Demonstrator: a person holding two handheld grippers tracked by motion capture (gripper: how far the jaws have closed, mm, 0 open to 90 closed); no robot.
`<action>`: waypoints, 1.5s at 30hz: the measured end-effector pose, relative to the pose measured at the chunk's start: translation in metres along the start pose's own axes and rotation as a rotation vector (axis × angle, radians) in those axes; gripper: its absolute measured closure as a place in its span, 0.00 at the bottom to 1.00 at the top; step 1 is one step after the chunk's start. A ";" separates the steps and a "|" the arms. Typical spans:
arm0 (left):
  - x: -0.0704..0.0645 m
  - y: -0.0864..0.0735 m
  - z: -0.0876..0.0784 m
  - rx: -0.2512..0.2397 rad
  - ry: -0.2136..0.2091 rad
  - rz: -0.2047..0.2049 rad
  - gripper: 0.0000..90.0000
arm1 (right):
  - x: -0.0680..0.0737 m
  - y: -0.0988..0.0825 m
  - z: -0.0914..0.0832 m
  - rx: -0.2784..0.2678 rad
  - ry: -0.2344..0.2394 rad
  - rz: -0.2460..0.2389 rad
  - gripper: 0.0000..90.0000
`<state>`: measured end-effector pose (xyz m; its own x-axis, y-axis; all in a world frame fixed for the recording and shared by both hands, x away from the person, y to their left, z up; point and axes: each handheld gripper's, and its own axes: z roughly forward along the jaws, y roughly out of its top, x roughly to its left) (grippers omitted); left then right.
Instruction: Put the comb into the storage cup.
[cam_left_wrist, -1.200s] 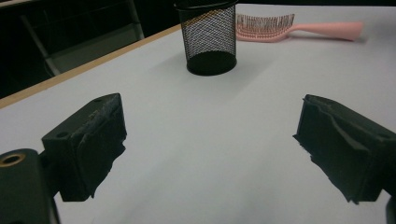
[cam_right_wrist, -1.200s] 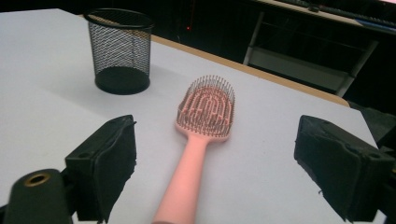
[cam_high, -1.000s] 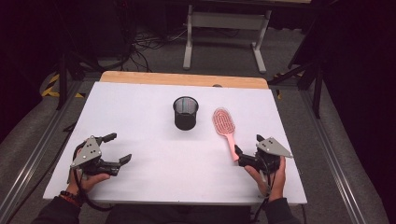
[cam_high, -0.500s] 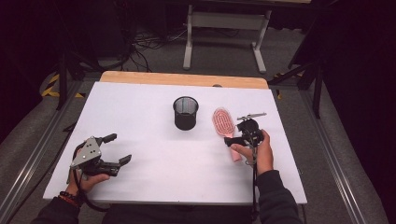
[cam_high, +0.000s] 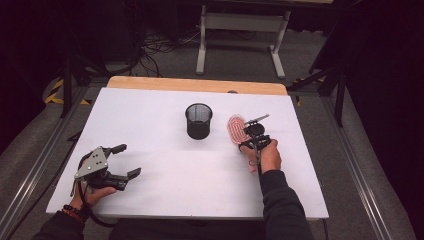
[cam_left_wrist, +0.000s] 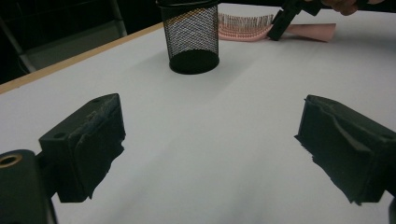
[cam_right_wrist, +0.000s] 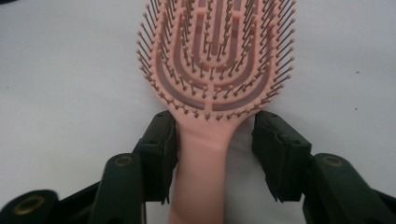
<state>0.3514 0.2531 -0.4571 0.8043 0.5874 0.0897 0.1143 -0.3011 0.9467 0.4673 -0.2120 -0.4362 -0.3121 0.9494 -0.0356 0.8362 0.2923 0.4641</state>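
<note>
Right gripper (cam_right_wrist: 212, 154) is set astride the handle of the pink hairbrush (cam_right_wrist: 212, 70), which lies bristles up toward the table's (cam_high: 150, 110) right edge. Its jaws have just been closing; the one pad touches the handle, while a gap is seen at the other, so nothing is clamped. Left gripper (cam_high: 122, 161) is held spread near the front left corner. No writing can be read on brush or mesh cup (cam_high: 199, 120).

On the white worktop (cam_high: 165, 165) a black mesh cup (cam_high: 199, 120) stands near the middle. Just to its right lies a pink hairbrush (cam_high: 235, 128), with the right tongs (cam_high: 248, 141), their jaws just closing, set over its handle. The left tongs (cam_high: 125, 161) rest near the near left corner, jaws spread.
</note>
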 end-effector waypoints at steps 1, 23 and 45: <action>0.000 0.000 0.001 0.002 -0.001 0.003 0.09 | 0.001 0.001 0.000 -0.001 -0.002 -0.005 0.63; 0.000 -0.002 0.003 0.019 0.015 -0.010 0.11 | -0.021 -0.033 -0.016 -0.326 0.069 0.055 0.78; -0.004 -0.002 0.011 0.046 0.025 0.000 0.11 | -0.011 -0.060 -0.055 -0.688 0.085 -0.007 0.77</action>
<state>0.3544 0.2432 -0.4626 0.7896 0.6057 0.0979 0.1415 -0.3350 0.9315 0.3958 -0.2464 -0.4149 -0.3740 0.9273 0.0161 0.3665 0.1318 0.9210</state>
